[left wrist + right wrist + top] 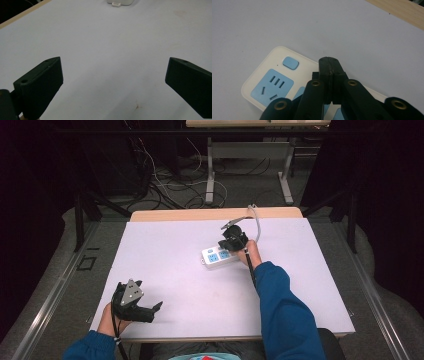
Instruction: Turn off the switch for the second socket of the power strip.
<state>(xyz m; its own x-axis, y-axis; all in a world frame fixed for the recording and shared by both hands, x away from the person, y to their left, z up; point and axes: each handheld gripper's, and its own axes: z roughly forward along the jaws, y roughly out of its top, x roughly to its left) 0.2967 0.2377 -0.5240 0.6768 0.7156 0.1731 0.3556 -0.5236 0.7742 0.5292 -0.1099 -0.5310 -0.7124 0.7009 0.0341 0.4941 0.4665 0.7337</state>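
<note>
A person sits at a white surface [165, 270]. Nearest, by the front edge, the left gripper [150, 311] rests idle, its fingers [40, 85] spread wide with nothing between them, likely parked out of the way. Farther in, right of centre, lies a white power strip [219, 255] with blue sockets. The right gripper [235, 240] hangs over it, fingers [329, 72] pressed together and empty, tips pointing down near the blue switch [290, 62], perhaps to press it
</note>
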